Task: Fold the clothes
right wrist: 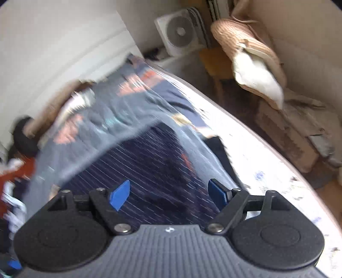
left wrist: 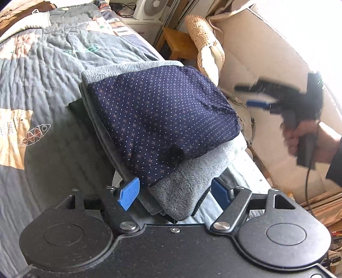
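A folded navy garment with small dots [left wrist: 158, 119] lies on top of a folded grey fleece piece [left wrist: 183, 188], stacked on the bed with a black garment [left wrist: 79, 107] under them. My left gripper [left wrist: 174, 193] is open; the near corner of the grey fleece sits between its blue pads [left wrist: 128, 195], and they do not press on it. A hand holds my right gripper [left wrist: 256, 96] in the air off the right side of the stack, blurred. In the right wrist view the right gripper [right wrist: 168, 195] is open above the blurred navy garment [right wrist: 154, 162], with nothing between its jaws.
A patchwork quilt [left wrist: 42, 74] covers the bed to the left and behind. The bed's edge runs close on the right. Beyond it stand a wooden stool [left wrist: 177, 42], a woven cushion [left wrist: 205, 40] and a white fan [left wrist: 149, 8]. Red clothing [right wrist: 12, 177] lies at far left.
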{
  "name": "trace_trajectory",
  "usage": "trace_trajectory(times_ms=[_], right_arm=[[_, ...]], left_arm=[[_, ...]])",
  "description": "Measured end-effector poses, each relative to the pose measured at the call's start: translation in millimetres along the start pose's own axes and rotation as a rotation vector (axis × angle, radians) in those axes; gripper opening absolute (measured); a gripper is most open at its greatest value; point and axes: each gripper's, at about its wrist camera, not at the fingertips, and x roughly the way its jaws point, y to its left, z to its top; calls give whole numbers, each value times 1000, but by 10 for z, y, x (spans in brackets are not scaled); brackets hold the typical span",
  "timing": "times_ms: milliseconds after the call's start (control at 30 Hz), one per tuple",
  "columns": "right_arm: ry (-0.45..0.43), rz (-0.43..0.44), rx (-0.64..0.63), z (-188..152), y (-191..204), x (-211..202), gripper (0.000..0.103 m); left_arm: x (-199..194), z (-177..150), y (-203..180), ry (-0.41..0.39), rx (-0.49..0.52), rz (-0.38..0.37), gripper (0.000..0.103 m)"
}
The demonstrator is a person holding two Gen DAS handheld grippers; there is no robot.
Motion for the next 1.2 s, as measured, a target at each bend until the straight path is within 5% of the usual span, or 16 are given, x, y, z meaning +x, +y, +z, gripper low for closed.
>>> trace_trajectory(times_ms=[233,400,667,800,967,1067,1200], right_arm=[[149,408,296,1,-16,545,80],[153,322,410,-168,-216,916,77],[55,201,471,-23,-561,741,75],[1,344,448,148,-374,575,77],[166,450,382,186,-44,1005,78],[186,406,442,141,-102,1316,77],[36,347,619,158,-456,1370,74]], left_arm=[[73,-4,-36,9,17,-27,73],[69,-34,49,9,18,-14,73],[32,-78,183,4,4,6,73],[20,-42,146,-9,2,-6,73],[86,-12,60,-10,40,-2,73],[100,-26,51,-8,53,5,73],[51,-56,88,-16,67,18,73]])
